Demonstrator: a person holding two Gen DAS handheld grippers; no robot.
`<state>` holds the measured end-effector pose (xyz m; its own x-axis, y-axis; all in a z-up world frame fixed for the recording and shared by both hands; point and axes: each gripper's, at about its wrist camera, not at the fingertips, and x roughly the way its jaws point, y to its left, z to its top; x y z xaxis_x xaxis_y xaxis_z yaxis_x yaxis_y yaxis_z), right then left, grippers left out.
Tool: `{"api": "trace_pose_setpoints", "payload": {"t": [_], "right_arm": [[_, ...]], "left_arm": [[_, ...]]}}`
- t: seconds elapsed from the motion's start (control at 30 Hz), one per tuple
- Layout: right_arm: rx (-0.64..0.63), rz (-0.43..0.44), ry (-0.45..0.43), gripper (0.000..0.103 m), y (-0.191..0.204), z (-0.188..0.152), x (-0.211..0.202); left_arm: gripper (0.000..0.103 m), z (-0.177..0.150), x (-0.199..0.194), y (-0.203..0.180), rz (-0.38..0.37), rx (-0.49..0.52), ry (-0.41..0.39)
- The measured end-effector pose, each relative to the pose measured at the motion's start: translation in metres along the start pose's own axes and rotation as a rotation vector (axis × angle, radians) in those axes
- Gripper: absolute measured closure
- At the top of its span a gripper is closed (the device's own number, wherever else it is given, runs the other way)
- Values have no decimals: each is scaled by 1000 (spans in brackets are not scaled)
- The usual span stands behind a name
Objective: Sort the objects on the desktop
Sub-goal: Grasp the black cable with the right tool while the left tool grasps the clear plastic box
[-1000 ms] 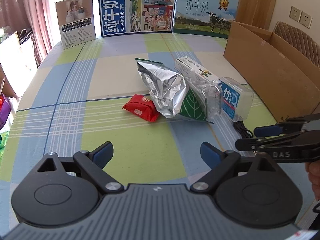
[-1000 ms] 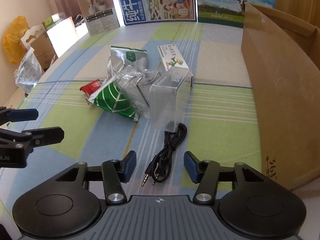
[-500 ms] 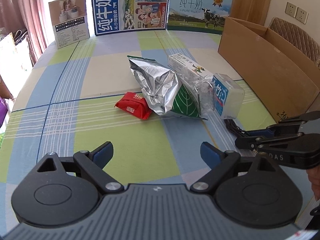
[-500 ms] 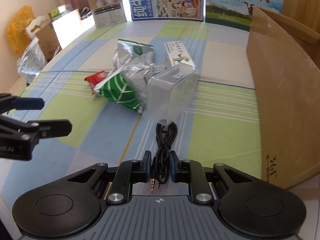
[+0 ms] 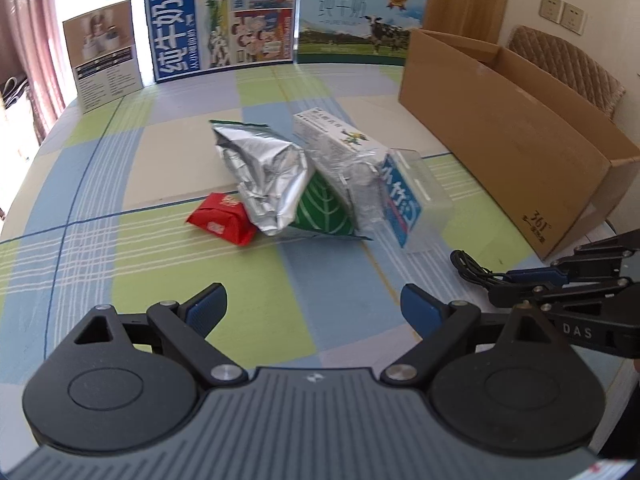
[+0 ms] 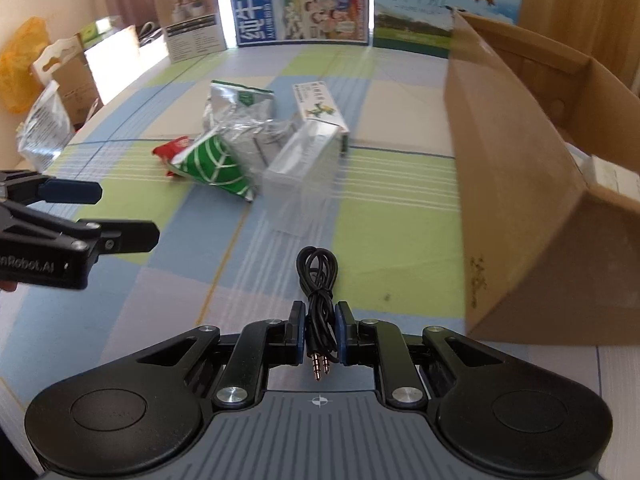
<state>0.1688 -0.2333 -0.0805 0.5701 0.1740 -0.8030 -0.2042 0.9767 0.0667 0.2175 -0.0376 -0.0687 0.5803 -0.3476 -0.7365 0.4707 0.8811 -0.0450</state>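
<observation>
My right gripper [image 6: 319, 330] is shut on a coiled black audio cable [image 6: 318, 280] and holds it off the table; it also shows in the left wrist view [image 5: 472, 270], with the right gripper [image 5: 520, 280] at the right edge. My left gripper [image 5: 314, 304] is open and empty above the tablecloth; in the right wrist view it [image 6: 100, 212] is at the left. A heap lies mid-table: a silver foil bag [image 5: 264, 176], a red packet [image 5: 222, 224], a white carton [image 5: 336, 140] and a clear plastic box [image 5: 412, 204].
An open cardboard box [image 5: 500, 132] stands on the table's right side, close to my right gripper [image 6: 520, 184]. Milk display boards [image 5: 224, 20] and a small sign [image 5: 104, 56] stand along the far edge. Bags [image 6: 44, 128] sit off the left side.
My right gripper closed on the audio cable and has lifted it up and toward the cardboard box. My left gripper stayed open and drew back a little.
</observation>
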Motion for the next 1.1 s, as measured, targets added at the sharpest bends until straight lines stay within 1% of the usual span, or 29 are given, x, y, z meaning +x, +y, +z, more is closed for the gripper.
{"api": "trace_pose_setpoints", "payload": {"t": [0.13, 0.2, 0.27, 0.33, 0.37, 0.4, 0.5, 0.67, 0.77, 0.9, 1.03, 1.1], "right_arm": [[39, 13, 13, 88, -9, 0, 2], [28, 4, 15, 80, -10, -1, 4], [25, 5, 18, 78, -10, -1, 5], [7, -1, 18, 79, -10, -2, 5], [7, -2, 18, 81, -10, -3, 4], [15, 7, 17, 91, -11, -3, 4], [36, 12, 6, 91, -14, -2, 1], [56, 6, -11, 91, -18, -2, -3], [68, 5, -15, 91, -21, -2, -3], [83, 6, -13, 91, -25, -2, -3], [94, 5, -12, 91, -28, -2, -2], [97, 3, -9, 91, -30, -2, -1]], "left_arm": [[14, 2, 4, -11, -29, 33, -10], [16, 3, 7, -15, -41, 44, -13], [18, 6, 10, -17, -57, 43, -15], [20, 8, 13, -20, -76, 41, -17], [22, 9, 15, -21, -84, 41, -16], [23, 10, 17, -24, -92, 45, -16], [28, 15, 22, -33, -111, 65, -28], [45, 25, 36, -45, -133, 90, -41], [49, 28, 45, -48, -140, 91, -41], [49, 32, 55, -52, -168, 83, -53], [50, 36, 67, -59, -167, 86, -54], [60, 37, 74, -63, -155, 96, -41]]}}
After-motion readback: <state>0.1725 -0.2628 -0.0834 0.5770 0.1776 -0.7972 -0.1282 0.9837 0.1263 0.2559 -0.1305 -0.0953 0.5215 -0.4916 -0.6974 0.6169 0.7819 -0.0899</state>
